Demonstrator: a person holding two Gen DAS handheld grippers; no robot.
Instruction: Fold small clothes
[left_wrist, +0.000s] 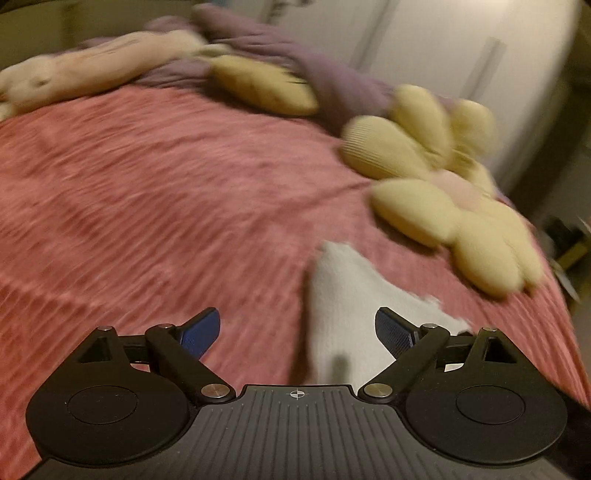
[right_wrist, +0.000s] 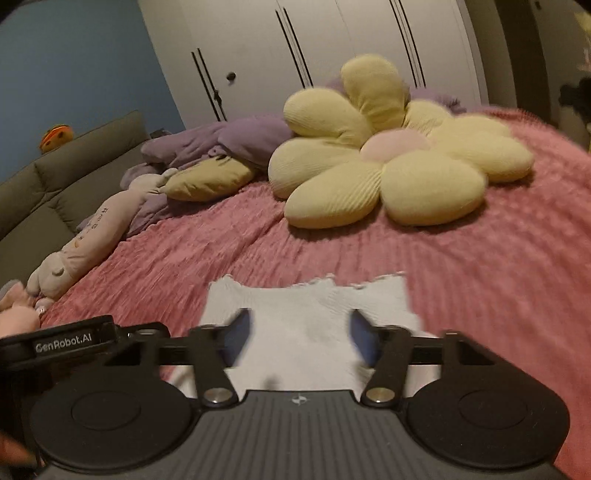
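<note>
White garment (right_wrist: 306, 325) lies flat on the pink ribbed bedspread (right_wrist: 498, 277), on the side of the flower cushion (right_wrist: 399, 158) nearest the grippers and clear of its petals. It looks like a small knit top with a scalloped far edge; the picture is too blurred to be sure of the cut.

Right gripper (right_wrist: 301, 338): angled down over the garment, jaws part-way apart, blue pads (right_wrist: 364, 339) to either side of the cloth's middle. The cloth shows in the gap and beyond both pads. Nothing pinched; pads do not appear to press on the fabric.

Left gripper (left_wrist: 297, 334): jaws spread wide, nothing between the pads. From this view the white garment (left_wrist: 347, 317) sits under the right-hand finger (left_wrist: 393, 332) and runs up toward the flower cushion (left_wrist: 443, 192); bare bedspread (left_wrist: 147, 203) lies under the left-hand finger. Frame heavily smeared.

Beyond the flower cushion: a purple blanket (right_wrist: 229, 144) heaped up, a second yellow cushion (right_wrist: 210, 181) against it, then a long pale plush toy (right_wrist: 92, 240) along the bedspread's edge beside a grey-green sofa (right_wrist: 55, 184). White wardrobe doors (right_wrist: 314, 44) behind.
</note>
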